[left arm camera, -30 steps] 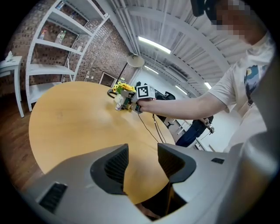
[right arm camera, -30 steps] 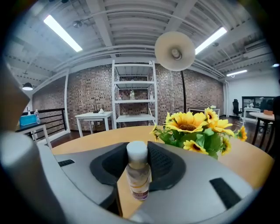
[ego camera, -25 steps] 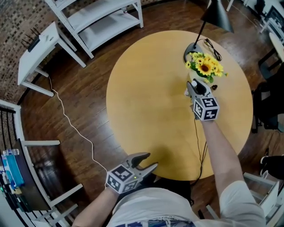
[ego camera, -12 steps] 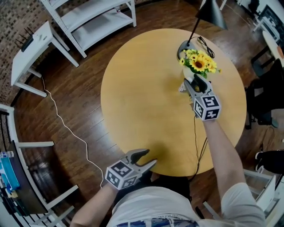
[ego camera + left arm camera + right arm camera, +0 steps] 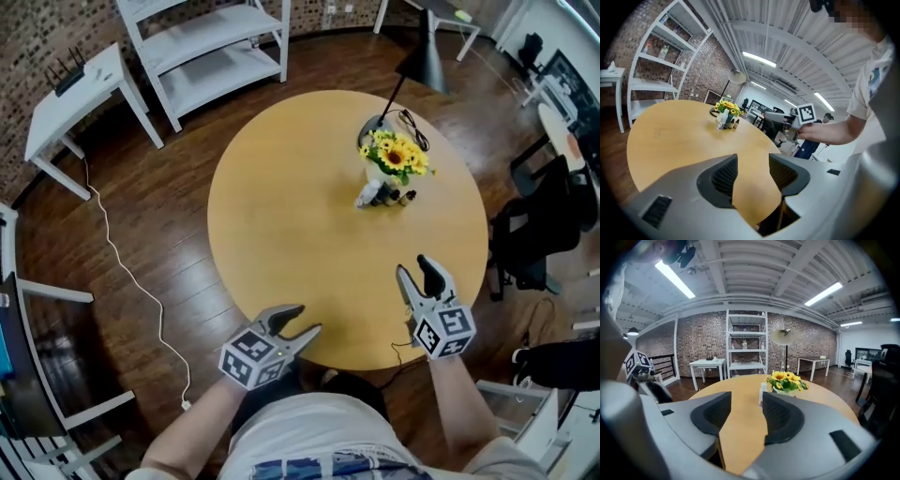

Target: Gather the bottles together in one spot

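Note:
Several small bottles stand in a cluster on the round wooden table (image 5: 281, 216), right in front of a vase of sunflowers (image 5: 394, 157): a white bottle (image 5: 364, 196) and small dark ones (image 5: 387, 197). The left gripper view shows the bottles (image 5: 724, 122) far off. The white bottle (image 5: 762, 392) appears beyond the jaws in the right gripper view. My right gripper (image 5: 412, 268) hovers over the table's near right edge, well short of the bottles. Its jaws have just been opening and nothing is between them (image 5: 746, 398). My left gripper (image 5: 305, 321) is open and empty at the near edge (image 5: 752, 160).
A black desk lamp (image 5: 422, 58) with its base (image 5: 373, 126) and cord stands behind the flowers. Round the table are a white shelf unit (image 5: 211, 42), a white side table (image 5: 66, 94), a floor cable (image 5: 127, 262) and a black chair (image 5: 530, 234).
My right gripper has drawn back from the bottles by the flowers to the table's near right edge, jaws apart. The left gripper has shifted a little.

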### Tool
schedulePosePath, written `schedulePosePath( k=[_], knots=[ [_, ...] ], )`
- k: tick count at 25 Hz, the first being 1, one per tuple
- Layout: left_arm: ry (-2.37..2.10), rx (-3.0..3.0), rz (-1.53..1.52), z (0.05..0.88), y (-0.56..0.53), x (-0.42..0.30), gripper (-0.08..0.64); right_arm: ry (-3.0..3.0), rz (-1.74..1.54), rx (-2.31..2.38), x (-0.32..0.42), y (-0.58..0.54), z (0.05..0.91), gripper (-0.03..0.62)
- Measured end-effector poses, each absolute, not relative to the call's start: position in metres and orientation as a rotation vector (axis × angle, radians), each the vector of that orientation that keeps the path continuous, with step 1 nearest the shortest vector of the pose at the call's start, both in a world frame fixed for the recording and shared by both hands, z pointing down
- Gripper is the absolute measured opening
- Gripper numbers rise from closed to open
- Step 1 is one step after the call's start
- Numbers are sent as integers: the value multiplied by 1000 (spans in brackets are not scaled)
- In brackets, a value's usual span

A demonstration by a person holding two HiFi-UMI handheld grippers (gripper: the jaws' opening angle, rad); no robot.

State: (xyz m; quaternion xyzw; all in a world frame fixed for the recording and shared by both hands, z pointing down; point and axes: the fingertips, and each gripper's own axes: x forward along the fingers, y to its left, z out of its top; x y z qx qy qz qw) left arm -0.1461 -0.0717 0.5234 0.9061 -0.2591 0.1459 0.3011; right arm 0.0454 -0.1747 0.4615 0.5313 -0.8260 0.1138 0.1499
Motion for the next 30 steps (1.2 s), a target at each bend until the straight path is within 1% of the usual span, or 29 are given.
schedulePosePath(
  k=[4, 10, 14, 20, 30],
  knots=[
    [-824, 2409, 381, 504, -47, -140, 213, -2331, 486, 1540, 80, -85, 477, 235],
    [-1060, 2314, 312, 488, -1, -111, 213, -2315, 516, 1474, 131, 15, 483, 235],
    [-1099, 2250, 315, 485, 38, -87, 213, -2318, 569, 1513, 160, 65, 478, 233],
    [-1138, 2248, 400, 479, 84, -67, 213, -2339, 567, 1526, 183, 105, 471, 235],
    [-1187, 2269, 448, 475, 136, -62, 215, -2387, 552, 1474, 185, 139, 458, 235]
  ],
)
